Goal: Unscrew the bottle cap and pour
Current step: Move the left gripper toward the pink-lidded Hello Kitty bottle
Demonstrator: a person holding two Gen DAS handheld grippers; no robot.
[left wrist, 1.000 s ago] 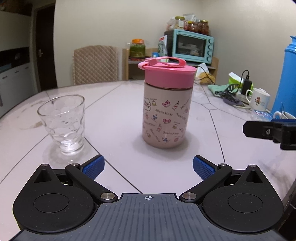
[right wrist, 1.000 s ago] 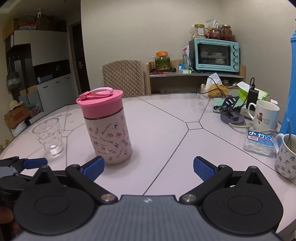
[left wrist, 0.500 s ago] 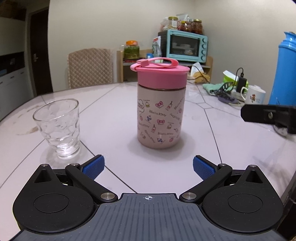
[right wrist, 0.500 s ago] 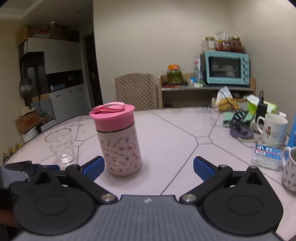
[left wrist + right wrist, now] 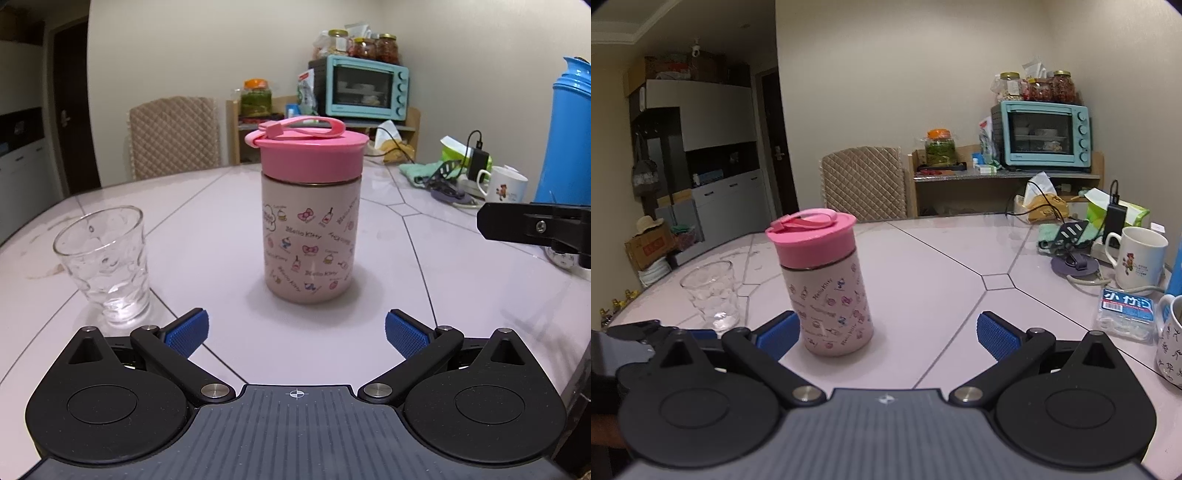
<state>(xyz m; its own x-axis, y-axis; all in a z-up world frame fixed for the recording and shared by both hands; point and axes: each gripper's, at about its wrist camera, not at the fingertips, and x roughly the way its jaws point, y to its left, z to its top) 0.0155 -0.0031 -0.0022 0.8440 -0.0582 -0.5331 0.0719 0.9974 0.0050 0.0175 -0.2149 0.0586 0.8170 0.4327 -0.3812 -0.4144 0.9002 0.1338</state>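
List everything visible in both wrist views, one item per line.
bottle: 1, pale pink, table centre, upright
cap: 1, pink, on bottle
glass: 1, clear, left of bottle
table: 1, white
mugs: 2, white, right side of table
packet: 1, blue-labelled, near mugs
flask: 1, blue, far right
oven: 1, teal, shelf behind
jars: several, on oven
green jar: 1, orange lid, shelf
chair: 1, tan, behind table
left gripper: open, facing bottle
right gripper: open, bottle by its left finger
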